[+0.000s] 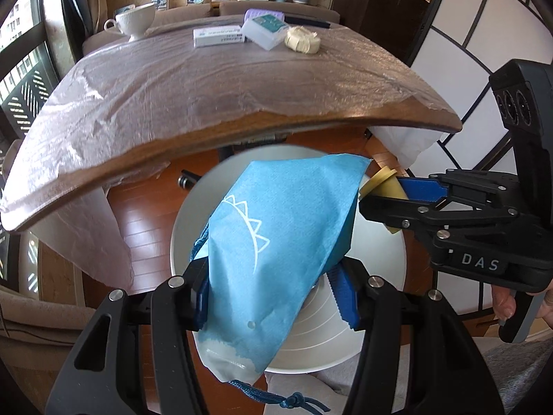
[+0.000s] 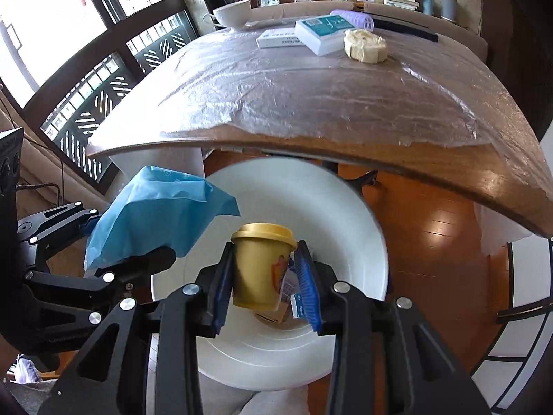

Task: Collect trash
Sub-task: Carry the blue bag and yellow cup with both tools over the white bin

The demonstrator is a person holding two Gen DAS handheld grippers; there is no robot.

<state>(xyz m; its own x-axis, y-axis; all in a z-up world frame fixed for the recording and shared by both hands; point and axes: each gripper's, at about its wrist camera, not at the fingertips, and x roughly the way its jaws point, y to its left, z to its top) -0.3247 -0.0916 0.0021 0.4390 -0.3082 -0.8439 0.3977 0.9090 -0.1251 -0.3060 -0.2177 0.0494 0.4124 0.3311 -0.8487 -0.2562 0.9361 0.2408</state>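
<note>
Yellow cup [image 2: 261, 269] between right gripper [image 2: 266, 290] fingers, above bin [image 2: 363, 214]

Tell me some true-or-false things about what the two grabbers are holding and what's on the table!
1. The left gripper is shut on a blue bag. True.
2. The right gripper holds a red can. False: it is shut on a yellow cup with a lid.
3. Both held things hang over a white bin. True.
4. The white teacup lies in the bin. False: it stands on the table, at the far end.
5. The table is bare wood all over. False: clear plastic sheet covers most of it.
</note>
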